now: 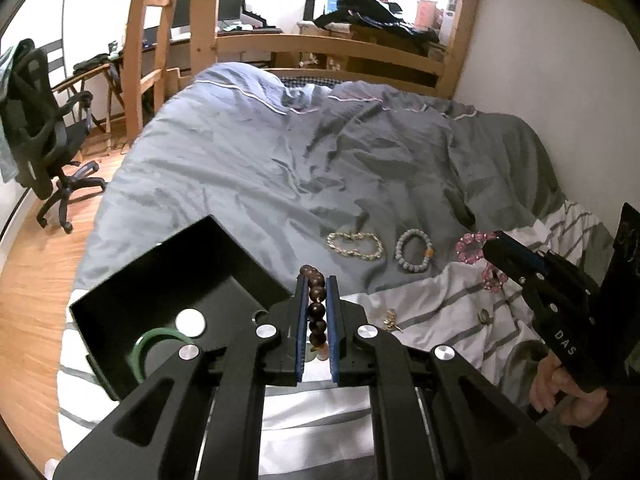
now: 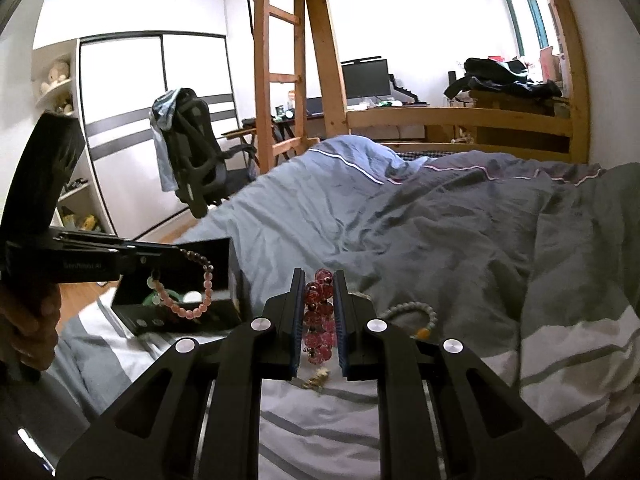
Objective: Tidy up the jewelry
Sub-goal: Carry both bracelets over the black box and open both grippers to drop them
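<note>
My left gripper (image 1: 316, 280) is shut on a dark brown and pink bead bracelet (image 1: 315, 304), held just right of the black box (image 1: 160, 276); the bracelet (image 2: 198, 292) hangs from it in the right wrist view. A green bangle (image 1: 154, 344) lies in the box. My right gripper (image 2: 318, 276) is shut on a pink crystal bracelet (image 2: 318, 320), also seen in the left wrist view (image 1: 474, 246), above the bed. On the bedding lie a gold chain bracelet (image 1: 354, 244), a pale bead bracelet (image 1: 414, 250), a small gold piece (image 1: 390, 320) and a ring (image 1: 484, 316).
The bed has a rumpled grey duvet (image 1: 320, 152) and a striped white sheet (image 1: 440, 308). A wooden bunk frame (image 1: 320, 44) stands at the far end. An office chair (image 1: 44, 128) stands on the wooden floor to the left. A white wall (image 1: 540, 60) runs along the right.
</note>
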Action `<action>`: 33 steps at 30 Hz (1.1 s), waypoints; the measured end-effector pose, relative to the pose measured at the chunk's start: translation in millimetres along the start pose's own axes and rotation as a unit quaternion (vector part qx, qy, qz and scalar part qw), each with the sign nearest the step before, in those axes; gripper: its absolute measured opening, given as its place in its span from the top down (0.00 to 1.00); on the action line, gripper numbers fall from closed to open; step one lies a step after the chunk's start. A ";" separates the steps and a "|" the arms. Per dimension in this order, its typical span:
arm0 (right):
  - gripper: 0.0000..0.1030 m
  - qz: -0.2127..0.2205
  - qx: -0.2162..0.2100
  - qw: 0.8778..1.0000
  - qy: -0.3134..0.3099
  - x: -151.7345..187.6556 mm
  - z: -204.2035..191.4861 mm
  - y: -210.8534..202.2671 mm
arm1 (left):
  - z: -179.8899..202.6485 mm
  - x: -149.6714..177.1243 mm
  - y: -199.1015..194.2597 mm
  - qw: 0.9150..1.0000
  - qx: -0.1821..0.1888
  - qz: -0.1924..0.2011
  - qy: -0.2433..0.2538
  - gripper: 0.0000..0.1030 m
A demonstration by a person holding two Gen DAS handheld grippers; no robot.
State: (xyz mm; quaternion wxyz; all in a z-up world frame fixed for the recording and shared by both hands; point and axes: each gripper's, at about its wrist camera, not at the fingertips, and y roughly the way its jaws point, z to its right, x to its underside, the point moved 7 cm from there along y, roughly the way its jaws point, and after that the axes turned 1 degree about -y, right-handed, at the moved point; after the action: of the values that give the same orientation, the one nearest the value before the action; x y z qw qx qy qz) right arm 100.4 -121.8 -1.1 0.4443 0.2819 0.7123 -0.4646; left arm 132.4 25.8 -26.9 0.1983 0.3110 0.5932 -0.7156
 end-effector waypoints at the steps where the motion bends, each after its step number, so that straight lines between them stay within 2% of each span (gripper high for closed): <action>1: 0.86 0.001 -0.006 1.000 0.004 -1.8 -2.2 1.4 | -3.4 -0.7 -2.1 1.000 -0.001 0.001 -0.002 0.92; 7: 0.86 0.010 -0.041 0.999 0.025 -15.0 -16.9 8.0 | -27.0 -4.0 -12.3 1.000 -0.012 0.009 -0.017 0.92; 11: 0.86 0.015 -0.057 0.998 0.018 -20.5 -33.8 14.3 | -42.1 -5.1 -17.1 0.999 -0.017 0.013 -0.033 0.92; 33: 0.86 -0.004 -0.100 0.992 -0.075 -23.3 -128.7 61.9 | -111.0 3.6 -31.6 0.995 -0.064 0.017 -0.077 0.92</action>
State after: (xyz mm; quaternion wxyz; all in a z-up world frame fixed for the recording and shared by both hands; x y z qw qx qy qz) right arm 113.5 21.2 16.5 0.5205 0.1974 0.7206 -0.4132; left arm 132.4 140.9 -17.9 0.2748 0.2519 0.6154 -0.6944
